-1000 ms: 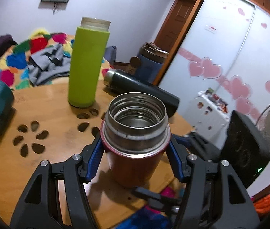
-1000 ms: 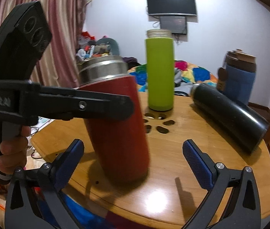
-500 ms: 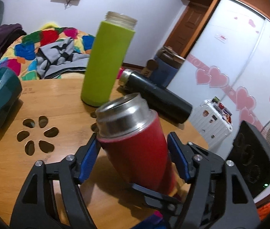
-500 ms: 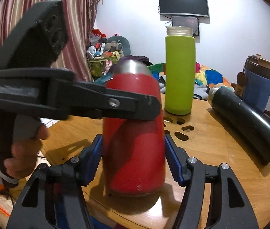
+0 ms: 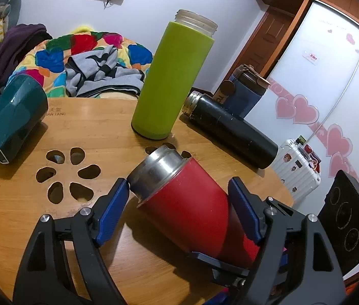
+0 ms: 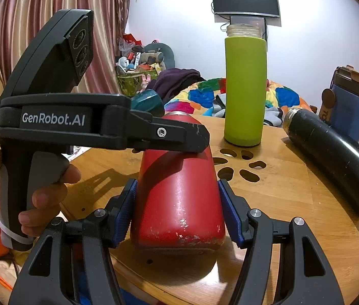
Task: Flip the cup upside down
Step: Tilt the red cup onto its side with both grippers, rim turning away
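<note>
The red cup point(image 5: 192, 208) with a steel rim is tipped far over, its mouth pointing away and to the left above the round wooden table point(image 5: 98, 127). My right gripper point(image 6: 179, 211) is shut on its lower body point(image 6: 179, 198), base toward the camera. My left gripper point(image 5: 179, 211) straddles the cup with its blue pads point(image 5: 112, 211) a little apart from it; its jaws look open. In the right wrist view the left gripper's finger point(image 6: 154, 137) lies across the cup's upper part.
A tall green bottle point(image 5: 171, 76) stands behind the cup. A black flask point(image 5: 230, 129) lies on its side at the right, with a blue tumbler point(image 5: 245, 91) behind it. A teal cup point(image 5: 14, 117) lies at the table's left edge. Flower-shaped cutouts point(image 5: 67, 175) mark the table's middle.
The cup has gone from upright to steeply tilted. My right gripper closed on its lower body. My left gripper's pads have come off the cup.
</note>
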The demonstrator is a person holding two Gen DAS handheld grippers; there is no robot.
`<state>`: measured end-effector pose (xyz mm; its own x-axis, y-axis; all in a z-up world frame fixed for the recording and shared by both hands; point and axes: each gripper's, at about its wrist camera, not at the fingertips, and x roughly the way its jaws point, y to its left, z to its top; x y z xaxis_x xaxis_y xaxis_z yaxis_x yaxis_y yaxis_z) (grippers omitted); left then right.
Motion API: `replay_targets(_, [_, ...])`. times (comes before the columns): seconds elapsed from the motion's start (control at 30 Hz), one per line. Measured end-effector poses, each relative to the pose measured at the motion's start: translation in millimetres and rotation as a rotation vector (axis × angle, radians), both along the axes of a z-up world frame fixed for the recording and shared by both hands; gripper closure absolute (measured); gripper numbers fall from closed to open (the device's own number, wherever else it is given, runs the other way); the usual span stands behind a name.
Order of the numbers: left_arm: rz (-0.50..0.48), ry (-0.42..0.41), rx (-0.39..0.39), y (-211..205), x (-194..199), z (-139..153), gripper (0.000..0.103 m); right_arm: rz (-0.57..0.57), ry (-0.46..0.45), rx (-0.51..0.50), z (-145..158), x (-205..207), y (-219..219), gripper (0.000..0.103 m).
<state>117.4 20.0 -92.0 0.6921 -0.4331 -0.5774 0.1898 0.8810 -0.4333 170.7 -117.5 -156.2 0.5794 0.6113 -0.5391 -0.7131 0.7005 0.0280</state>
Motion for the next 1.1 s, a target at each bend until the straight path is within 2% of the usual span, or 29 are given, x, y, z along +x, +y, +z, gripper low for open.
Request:
replay_targets(0.17, [0.020,-0.017,0.087,-5.8,-3.8,-0.6,0.022,0.002,0.011,-0.009,-3.3,1.5,1.9,0.044])
replay_targets(0.3, [0.015,-0.032,0.116,-10.2,-5.6,2.0,0.022,0.000,0.012,-0.009,-3.4,4.6,0.9,0.044])
replay_targets(0.5, [0.025,-0.114,0.177,-12.5,-19.8,22.3,0.022,-0.018,-0.019,0.001,5.6,-0.3,-2.7,0.044])
replay_targets(0.87, [0.026,-0.234,0.158,-4.7,-44.6,57.4,0.022,-0.013,-0.084,0.015,27.9,-8.3,2.7,0.044])
replay_targets(1.1, [0.044,-0.237,0.144,1.9,-41.8,59.9,0.022,-0.014,-0.062,-0.004,31.2,1.8,13.8,0.044])
